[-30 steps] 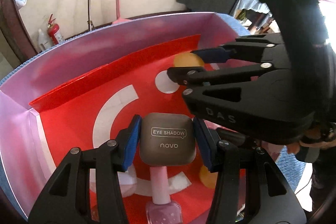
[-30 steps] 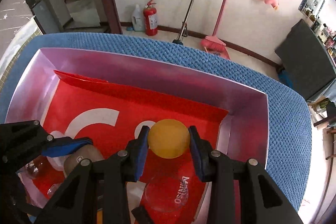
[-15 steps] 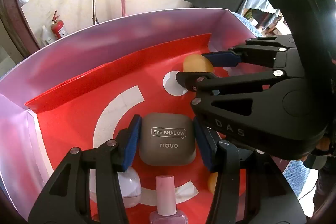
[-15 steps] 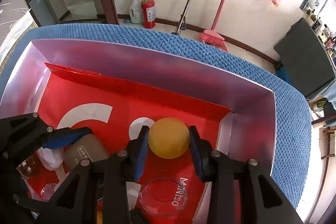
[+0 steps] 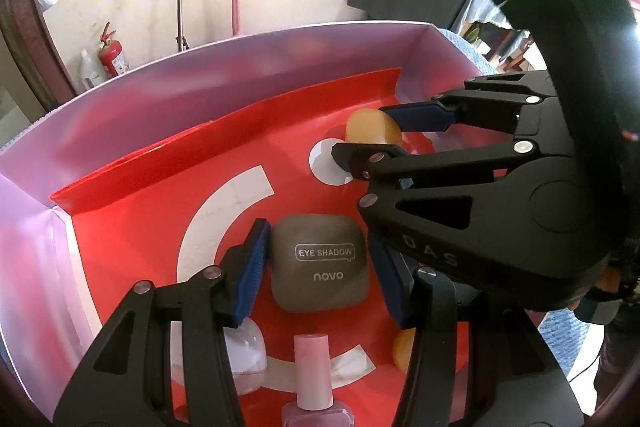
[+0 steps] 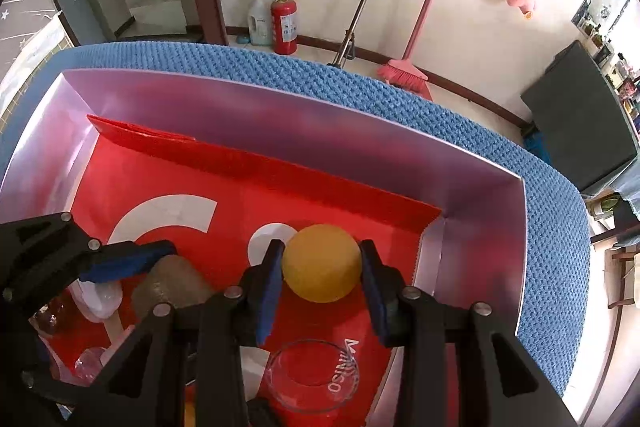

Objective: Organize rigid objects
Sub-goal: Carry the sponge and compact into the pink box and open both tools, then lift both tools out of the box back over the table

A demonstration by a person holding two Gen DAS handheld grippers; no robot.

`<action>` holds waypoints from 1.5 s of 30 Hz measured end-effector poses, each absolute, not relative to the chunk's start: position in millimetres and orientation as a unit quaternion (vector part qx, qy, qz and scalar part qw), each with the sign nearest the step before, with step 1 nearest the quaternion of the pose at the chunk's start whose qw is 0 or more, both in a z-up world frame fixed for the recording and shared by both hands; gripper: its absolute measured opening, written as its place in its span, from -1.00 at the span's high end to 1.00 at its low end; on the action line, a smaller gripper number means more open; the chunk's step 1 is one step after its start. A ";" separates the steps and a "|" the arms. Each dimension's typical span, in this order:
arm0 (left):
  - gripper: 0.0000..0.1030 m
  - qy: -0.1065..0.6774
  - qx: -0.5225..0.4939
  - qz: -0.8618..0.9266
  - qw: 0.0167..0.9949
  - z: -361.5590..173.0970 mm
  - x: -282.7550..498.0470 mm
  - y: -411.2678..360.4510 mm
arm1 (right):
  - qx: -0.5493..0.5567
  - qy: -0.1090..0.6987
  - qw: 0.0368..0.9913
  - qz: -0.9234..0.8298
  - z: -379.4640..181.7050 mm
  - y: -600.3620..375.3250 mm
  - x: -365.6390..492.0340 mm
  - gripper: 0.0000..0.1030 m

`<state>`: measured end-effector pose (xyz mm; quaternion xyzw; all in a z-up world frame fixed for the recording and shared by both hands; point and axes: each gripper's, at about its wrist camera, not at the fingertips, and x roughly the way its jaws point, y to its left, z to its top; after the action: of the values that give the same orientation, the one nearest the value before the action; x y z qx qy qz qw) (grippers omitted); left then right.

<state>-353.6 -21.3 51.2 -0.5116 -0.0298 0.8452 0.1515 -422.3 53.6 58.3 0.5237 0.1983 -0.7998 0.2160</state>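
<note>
In the left wrist view a grey eye shadow case [image 5: 320, 263] lies tilted between the blue pads of my left gripper [image 5: 320, 269]. It sits low over the red floor of the box [image 5: 120, 131]. The left pad is at its edge, and a thin strip of red shows beside the right pad. My right gripper [image 6: 322, 267] is shut on a yellow ball [image 6: 320, 263], just above the floor near the box's right wall. From the left wrist camera, the right gripper [image 5: 362, 133] reaches in from the right with the ball [image 5: 368, 127].
A pink nail polish bottle [image 5: 312, 375], a clear dome-shaped piece [image 5: 248, 359] and a second yellow ball [image 5: 402, 349] lie at the near end of the box. A glass dish [image 6: 312, 375] rests under my right gripper. The box stands on a blue knitted cloth [image 6: 360, 83].
The eye shadow case has sunk a little and tilted between the left pads, which no longer squeeze it on both sides. The ball stays gripped in the right gripper.
</note>
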 end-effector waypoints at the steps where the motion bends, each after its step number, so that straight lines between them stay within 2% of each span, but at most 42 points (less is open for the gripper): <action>1: -0.01 -0.031 -0.510 0.846 0.152 52.1 -352.9 -21.9 | 0.524 0.198 0.216 -0.800 58.2 53.7 -422.2 0.19; 4: -0.09 -0.034 -0.505 0.848 0.155 55.1 -351.3 -24.4 | 0.523 0.200 0.217 -0.800 58.1 52.7 -420.8 0.16; 11: -0.11 -0.037 -0.491 0.856 0.155 65.8 -342.2 -22.2 | 0.513 0.192 0.215 -0.808 67.8 51.2 -418.5 0.01; 13: -0.22 -0.038 -0.484 0.861 0.154 71.7 -336.3 -23.1 | 0.509 0.187 0.217 -0.811 74.1 52.4 -415.0 -0.05; 16: -0.26 -0.036 -0.469 0.870 0.148 83.1 -328.8 -23.4 | 0.497 0.181 0.218 -0.820 89.0 55.6 -405.1 -0.10; 21: -0.40 -0.054 -0.430 0.892 0.130 113.0 -296.9 -33.0 | 0.465 0.161 0.222 -0.841 123.0 66.0 -380.9 -0.37; 24: -0.41 -0.056 -0.409 0.903 0.121 128.9 -272.0 -34.5 | 0.441 0.150 0.224 -0.856 147.1 76.0 -360.1 -0.48; 27: -0.53 -0.049 -0.382 0.916 0.111 145.3 -251.3 -36.0 | 0.414 0.137 0.225 -0.871 172.4 86.5 -336.8 -0.60; 31: -0.55 -0.047 -0.347 0.933 0.089 160.2 -223.5 -41.9 | 0.379 0.113 0.232 -0.889 201.9 106.2 -303.1 -0.69; 35: -0.61 -0.062 -0.314 0.946 0.055 169.2 -190.6 -49.4 | 0.334 0.100 0.244 -0.905 225.8 122.9 -255.2 -0.89; 37: -0.69 -0.069 -0.304 0.949 0.055 173.0 -176.6 -51.2 | 0.314 0.100 0.249 -0.911 232.2 131.7 -232.8 -0.90; 45: -0.77 -0.059 -0.256 0.964 0.052 180.8 -111.9 -40.4 | 0.267 0.107 0.264 -0.921 225.9 153.8 -149.7 -0.99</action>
<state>-111.9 -40.4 180.8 -0.2555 -0.0593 0.9636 0.0521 -149.7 153.8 225.9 0.2669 0.1075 -0.9207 0.2638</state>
